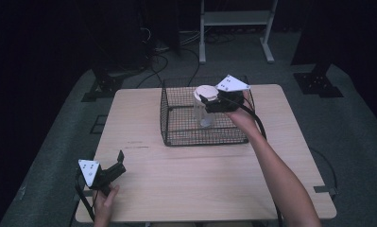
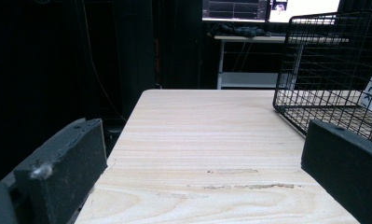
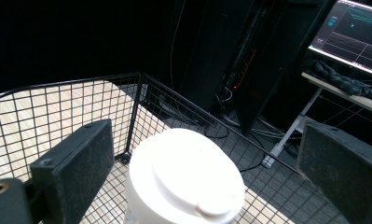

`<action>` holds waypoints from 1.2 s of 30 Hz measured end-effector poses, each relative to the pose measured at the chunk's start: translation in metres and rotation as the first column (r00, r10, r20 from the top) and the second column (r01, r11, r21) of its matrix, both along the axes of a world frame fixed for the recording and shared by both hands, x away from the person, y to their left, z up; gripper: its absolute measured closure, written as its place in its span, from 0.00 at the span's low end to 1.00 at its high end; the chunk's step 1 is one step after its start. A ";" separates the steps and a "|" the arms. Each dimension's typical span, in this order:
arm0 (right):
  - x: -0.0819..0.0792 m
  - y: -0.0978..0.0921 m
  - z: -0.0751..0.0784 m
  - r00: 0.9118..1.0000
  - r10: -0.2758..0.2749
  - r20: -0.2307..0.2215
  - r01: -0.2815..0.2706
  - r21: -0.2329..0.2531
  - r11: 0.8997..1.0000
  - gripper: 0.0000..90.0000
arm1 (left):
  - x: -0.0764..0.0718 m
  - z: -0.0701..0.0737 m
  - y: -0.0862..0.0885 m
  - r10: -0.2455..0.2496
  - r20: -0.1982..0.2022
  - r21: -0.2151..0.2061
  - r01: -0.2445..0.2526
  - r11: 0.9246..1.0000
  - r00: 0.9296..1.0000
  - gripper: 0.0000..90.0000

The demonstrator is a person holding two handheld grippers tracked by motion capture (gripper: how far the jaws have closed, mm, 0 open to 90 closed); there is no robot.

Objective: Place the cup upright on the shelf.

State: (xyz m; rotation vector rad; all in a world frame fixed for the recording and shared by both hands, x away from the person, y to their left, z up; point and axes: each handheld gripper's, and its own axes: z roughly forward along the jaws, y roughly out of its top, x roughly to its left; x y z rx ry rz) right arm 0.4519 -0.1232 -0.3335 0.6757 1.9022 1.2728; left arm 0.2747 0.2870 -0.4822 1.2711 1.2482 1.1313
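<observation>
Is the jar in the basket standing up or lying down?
Standing up. The jar sits upright in the wire basket, its white lid on top, facing up between the right gripper's open jaws.

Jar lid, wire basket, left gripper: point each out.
jar lid (image 3: 186,175), right gripper view, flat white top.
wire basket (image 1: 165,116), high view, left wall.
left gripper (image 1: 117,161), high view, between the open jaw tips.

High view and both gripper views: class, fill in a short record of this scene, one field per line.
container: clear jar with white lid, upright
location: inside black wire basket on wooden table
right gripper: open, jaws either side of the lid, not closed on it
left gripper: open, holding nothing, low over the table's near left corner
</observation>
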 end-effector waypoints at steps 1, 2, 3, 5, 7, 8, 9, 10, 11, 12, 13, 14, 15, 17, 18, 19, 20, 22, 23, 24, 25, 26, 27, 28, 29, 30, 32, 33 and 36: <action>-0.001 -0.001 0.000 1.000 0.000 0.000 0.000 0.002 1.000 0.04 | 0.000 0.000 0.000 0.000 0.001 0.000 0.000 1.000 1.000 0.00; -0.002 -0.003 0.001 1.000 -0.002 0.000 0.002 0.002 1.000 0.04 | 0.000 0.000 0.000 -0.002 0.001 0.001 0.002 1.000 1.000 0.00; -0.003 -0.004 0.001 1.000 -0.005 -0.001 0.005 -0.001 1.000 0.04 | 0.000 0.000 0.000 -0.002 0.001 0.002 0.002 1.000 1.000 0.00; -0.006 -0.006 0.003 1.000 -0.004 -0.001 0.004 -0.005 1.000 0.04 | 0.000 0.000 0.000 -0.001 0.000 0.004 0.001 1.000 1.000 0.00; -0.009 -0.008 0.004 1.000 -0.001 -0.001 0.001 -0.009 1.000 0.04 | 0.000 0.000 0.000 0.000 0.000 0.004 0.000 1.000 1.000 0.00; -0.010 -0.009 0.005 1.000 0.001 0.001 -0.001 -0.008 1.000 0.04 | 0.000 0.000 0.000 0.000 0.000 0.004 0.000 1.000 1.000 0.00; -0.012 -0.010 0.006 1.000 0.004 0.004 -0.004 -0.007 1.000 0.04 | 0.000 0.000 0.000 0.000 -0.001 0.004 0.000 1.000 1.000 0.00; -0.014 -0.012 0.007 1.000 0.003 0.007 -0.003 -0.006 1.000 0.04 | 0.000 0.000 0.000 0.000 -0.001 0.004 0.000 1.000 1.000 0.00; -0.016 -0.013 0.007 1.000 0.006 0.006 -0.006 -0.001 1.000 0.04 | 0.000 0.000 0.000 0.000 0.000 0.004 0.000 1.000 1.000 0.00; -0.018 -0.014 0.007 1.000 0.009 0.009 -0.009 -0.001 1.000 0.04 | 0.000 0.000 0.000 -0.001 0.000 0.005 0.001 1.000 1.000 0.00; -0.020 -0.015 0.007 1.000 0.008 0.009 -0.008 -0.003 1.000 0.04 | 0.000 0.000 -0.001 -0.001 0.000 0.006 0.001 1.000 1.000 0.00; -0.022 -0.016 0.007 1.000 0.008 0.010 -0.008 0.002 1.000 0.04 | 0.000 0.000 0.000 0.000 -0.001 0.006 0.000 1.000 1.000 0.00; -0.024 -0.018 0.006 1.000 0.013 0.009 -0.013 0.003 1.000 0.04 | 0.000 0.000 0.000 0.000 -0.002 0.005 0.000 1.000 1.000 0.00; -0.026 -0.019 0.004 1.000 0.012 0.006 -0.012 -0.003 1.000 0.04 | 0.000 0.000 0.000 0.002 -0.002 0.003 -0.002 1.000 1.000 0.00; -0.027 -0.020 0.003 1.000 0.015 0.005 -0.015 0.000 1.000 0.04 | 0.000 0.000 0.000 0.002 -0.001 0.003 -0.002 1.000 1.000 0.00; -0.028 -0.021 0.001 1.000 0.015 0.002 -0.015 0.001 1.000 0.04 | 0.000 0.000 0.000 0.001 -0.001 0.005 -0.001 1.000 1.000 0.00; -0.029 -0.022 0.000 1.000 0.015 0.001 -0.015 0.003 1.000 0.04 | 0.000 0.000 -0.001 0.001 -0.001 0.007 -0.001 1.000 1.000 0.00; -0.032 -0.024 -0.003 1.000 0.019 -0.009 -0.019 0.004 1.000 0.04 | 0.000 0.000 -0.001 -0.001 -0.001 0.007 0.001 1.000 1.000 0.00; -0.034 -0.024 -0.004 1.000 0.020 -0.010 -0.020 0.002 1.000 0.04 | 0.000 0.000 -0.001 -0.001 -0.001 0.007 0.001 1.000 1.000 0.00; -0.035 -0.025 -0.005 1.000 0.021 -0.010 -0.021 0.002 1.000 0.04 | 0.000 0.000 0.000 -0.001 -0.001 0.006 0.001 1.000 1.000 0.00; -0.037 -0.027 -0.006 1.000 0.023 -0.011 -0.023 0.004 1.000 0.04 | 0.000 0.000 0.000 -0.001 -0.001 0.006 0.001 1.000 1.000 0.00; -0.039 -0.028 -0.007 1.000 0.023 -0.013 -0.023 0.004 1.000 0.04 | 0.000 0.000 0.000 -0.001 -0.001 0.006 0.001 1.000 1.000 0.00; -0.040 -0.029 -0.007 1.000 0.025 -0.011 -0.025 0.001 1.000 0.04 | 0.000 0.000 -0.001 -0.001 -0.001 0.007 0.001 1.000 1.000 0.00; -0.042 -0.030 -0.008 1.000 0.025 -0.011 -0.025 -0.001 1.000 0.04 | 0.000 0.000 -0.001 -0.002 0.000 0.008 0.002 1.000 1.000 0.00; -0.043 -0.031 -0.009 1.000 0.023 -0.014 -0.023 0.004 1.000 0.04 | 0.000 0.000 -0.001 -0.003 -0.002 0.011 0.003 1.000 1.000 0.00; -0.044 -0.032 -0.009 1.000 0.023 -0.017 -0.023 0.005 1.000 0.04 | 0.000 0.000 -0.001 -0.002 -0.002 0.012 0.002 1.000 1.000 0.00; -0.048 -0.034 -0.010 1.000 0.026 -0.016 -0.026 0.001 1.000 0.04 | 0.000 0.000 -0.001 -0.004 -0.001 0.013 0.004 1.000 1.000 0.00; -0.049 -0.036 -0.011 1.000 0.025 -0.018 -0.025 0.004 1.000 0.04 | 0.000 0.000 -0.001 -0.004 -0.001 0.013 0.004 1.000 1.000 0.00; -0.053 -0.040 -0.012 1.000 0.024 -0.019 -0.024 0.006 1.000 0.04 | 0.000 0.000 -0.001 -0.004 -0.001 0.014 0.004 1.000 1.000 0.00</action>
